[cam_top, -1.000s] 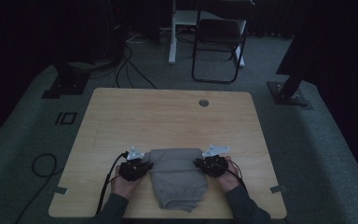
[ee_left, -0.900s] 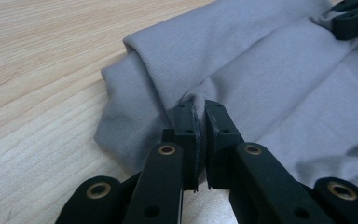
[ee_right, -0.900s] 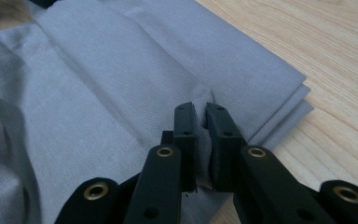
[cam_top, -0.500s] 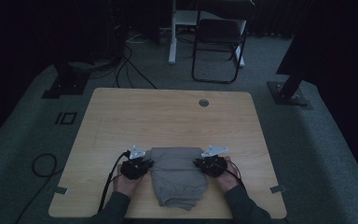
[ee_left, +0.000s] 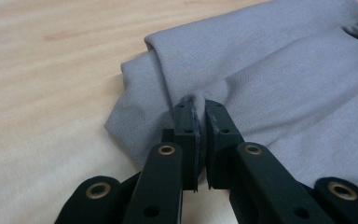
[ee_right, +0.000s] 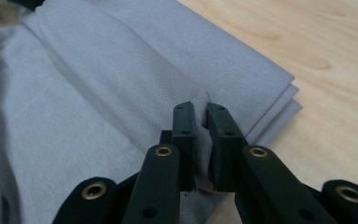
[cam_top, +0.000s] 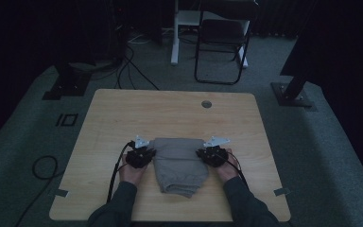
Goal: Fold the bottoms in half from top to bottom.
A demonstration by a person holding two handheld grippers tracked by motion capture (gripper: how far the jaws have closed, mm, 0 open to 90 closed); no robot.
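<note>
A folded grey cloth point(cam_top: 178, 163) lies on the wooden table point(cam_top: 170, 109), near its front edge. My left gripper point(cam_top: 146, 154) grips the cloth's left side and my right gripper point(cam_top: 203, 154) its right side. In the left gripper view the left gripper point(ee_left: 199, 109) is shut on a pinched ridge of the grey cloth point(ee_left: 270, 70). In the right gripper view the right gripper point(ee_right: 199, 112) is shut on a fold of the cloth point(ee_right: 98, 93) beside its layered edge. Both hands rest low on the table.
A round hole point(cam_top: 206, 103) sits in the tabletop at the back. Bare wood lies beyond and beside the cloth. A black chair point(cam_top: 222, 42) stands behind the table. Cables point(cam_top: 42, 165) trail on the floor at the left, and stand bases point(cam_top: 293, 97) flank the far corners.
Both hands and the cloth held between them have slid a little away from the person, towards the table's middle. Both grips stay as they were.
</note>
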